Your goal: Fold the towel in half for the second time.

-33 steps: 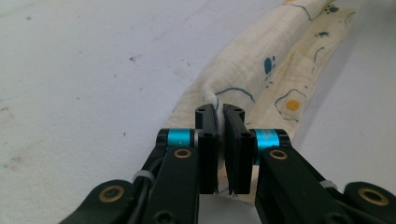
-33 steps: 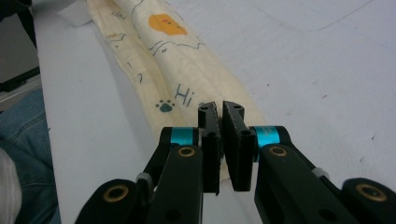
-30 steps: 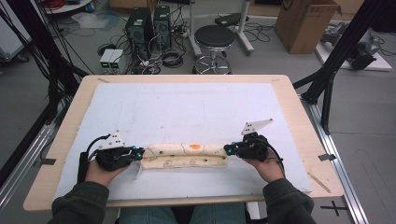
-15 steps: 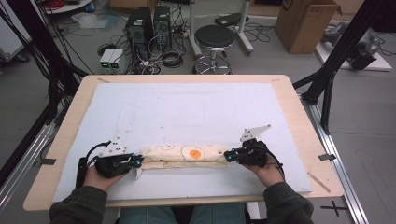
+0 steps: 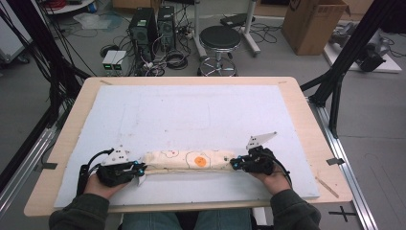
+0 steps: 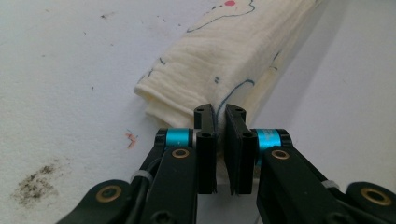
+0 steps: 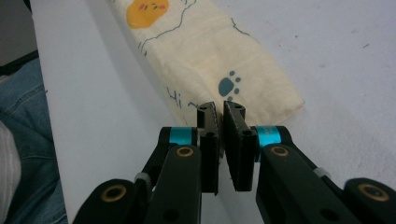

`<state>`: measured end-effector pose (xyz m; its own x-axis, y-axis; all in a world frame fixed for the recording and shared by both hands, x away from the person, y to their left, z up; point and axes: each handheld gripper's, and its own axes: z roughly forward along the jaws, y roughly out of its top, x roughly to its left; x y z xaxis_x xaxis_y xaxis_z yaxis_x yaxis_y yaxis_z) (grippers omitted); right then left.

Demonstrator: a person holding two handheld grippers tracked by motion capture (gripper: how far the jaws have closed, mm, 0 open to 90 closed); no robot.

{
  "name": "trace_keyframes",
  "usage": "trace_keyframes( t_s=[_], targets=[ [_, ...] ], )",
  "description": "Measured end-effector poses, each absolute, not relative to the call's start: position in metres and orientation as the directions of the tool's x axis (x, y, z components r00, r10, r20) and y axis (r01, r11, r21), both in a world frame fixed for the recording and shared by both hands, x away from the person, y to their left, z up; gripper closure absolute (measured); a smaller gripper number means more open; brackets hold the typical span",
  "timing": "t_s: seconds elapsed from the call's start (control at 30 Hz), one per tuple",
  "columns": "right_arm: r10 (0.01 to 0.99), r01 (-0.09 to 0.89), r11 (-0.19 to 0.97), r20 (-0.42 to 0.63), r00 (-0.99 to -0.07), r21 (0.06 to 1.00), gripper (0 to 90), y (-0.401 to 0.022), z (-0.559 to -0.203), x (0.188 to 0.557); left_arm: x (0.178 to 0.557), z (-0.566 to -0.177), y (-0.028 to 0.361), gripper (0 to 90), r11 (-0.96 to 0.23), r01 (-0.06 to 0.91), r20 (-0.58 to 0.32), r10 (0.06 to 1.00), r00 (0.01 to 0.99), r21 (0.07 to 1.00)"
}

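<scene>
White padding (image 5: 191, 110) covered the table. Left gripper (image 5: 136, 168) and right gripper (image 5: 235, 164) each pinched an end of the folded cloth (image 5: 191, 159).

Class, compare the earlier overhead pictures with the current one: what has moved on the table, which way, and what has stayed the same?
The folded cloth and both grippers have shifted toward the person's edge of the table. The orange print, near the far edge of the cloth before, now faces up in the middle, so the strip seems to have been rolled or folded over. The left gripper and right gripper stay clamped on its two ends. The white mat is unchanged.
</scene>
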<state>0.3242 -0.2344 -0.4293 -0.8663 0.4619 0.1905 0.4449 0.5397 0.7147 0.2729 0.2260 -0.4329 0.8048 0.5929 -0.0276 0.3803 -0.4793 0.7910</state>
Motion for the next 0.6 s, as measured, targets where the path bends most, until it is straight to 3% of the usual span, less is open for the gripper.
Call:
trace_keyframes(
  t_s=[0.47,0.6],
  targets=[
    [0.472,0.463,0.520,0.210,-0.856,0.718,83.6,-0.2369,-0.4357,0.3227,0.2700,-0.4366,0.2264,82.3,-0.476,0.387,-0.034,0.596,0.802,0.790],
    [0.481,0.465,0.514,0.207,-0.852,0.721,80.3,-0.2376,-0.4360,0.3231,0.2700,-0.4363,0.2276,77.4,-0.475,0.392,-0.035,0.601,0.798,0.788]
  ],
)
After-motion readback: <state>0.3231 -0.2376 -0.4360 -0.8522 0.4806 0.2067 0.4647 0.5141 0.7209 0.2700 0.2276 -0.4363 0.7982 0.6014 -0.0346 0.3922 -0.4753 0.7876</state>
